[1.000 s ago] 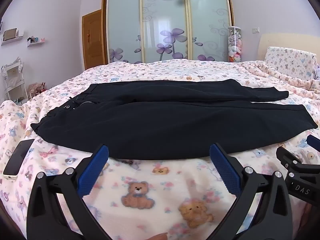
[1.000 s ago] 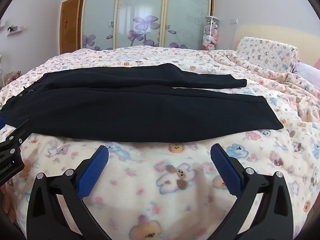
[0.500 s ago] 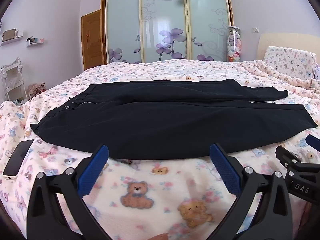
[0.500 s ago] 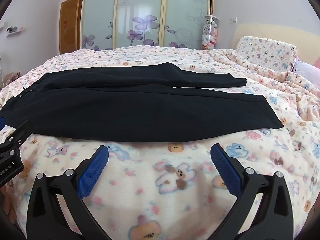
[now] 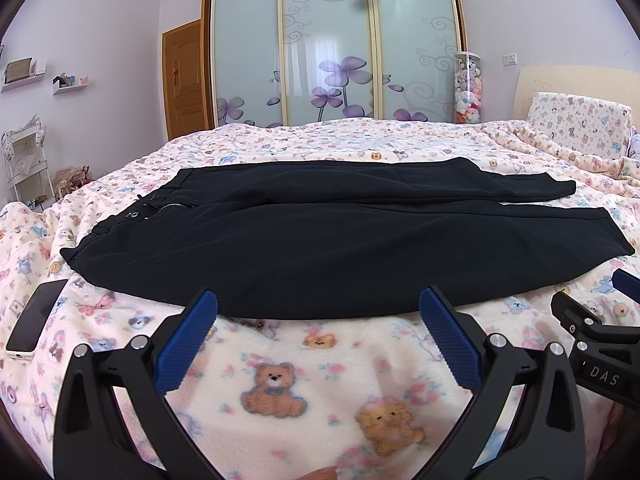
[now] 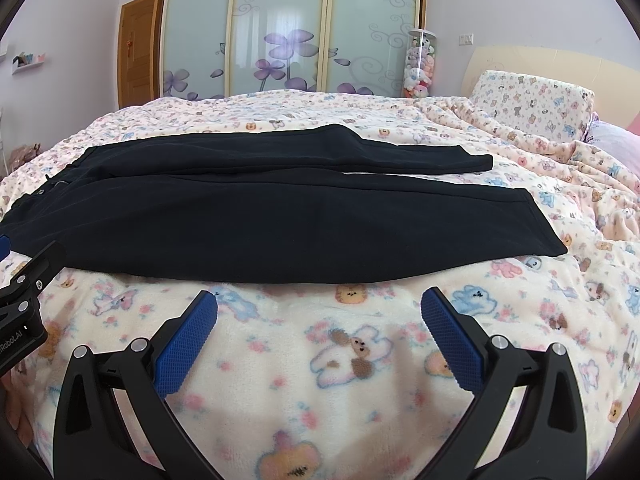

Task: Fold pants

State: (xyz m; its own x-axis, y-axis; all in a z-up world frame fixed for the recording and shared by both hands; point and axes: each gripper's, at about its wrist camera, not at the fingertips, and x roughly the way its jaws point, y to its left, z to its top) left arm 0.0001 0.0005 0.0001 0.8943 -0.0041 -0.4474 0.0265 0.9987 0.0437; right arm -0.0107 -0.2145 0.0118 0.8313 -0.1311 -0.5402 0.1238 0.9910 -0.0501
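Black pants (image 5: 340,240) lie flat across the bed, waistband at the left, both legs stretched to the right; they also show in the right wrist view (image 6: 280,224). My left gripper (image 5: 318,312) is open and empty, just in front of the near edge of the pants. My right gripper (image 6: 319,312) is open and empty, a little short of the same near edge, further toward the leg ends. Each gripper's side shows in the other's view.
The bed is covered by a pink blanket with bear prints (image 5: 320,380). A phone (image 5: 34,320) lies on the blanket left of the waistband. A pillow (image 6: 532,100) sits at the far right. A glass wardrobe (image 5: 332,48) stands behind the bed.
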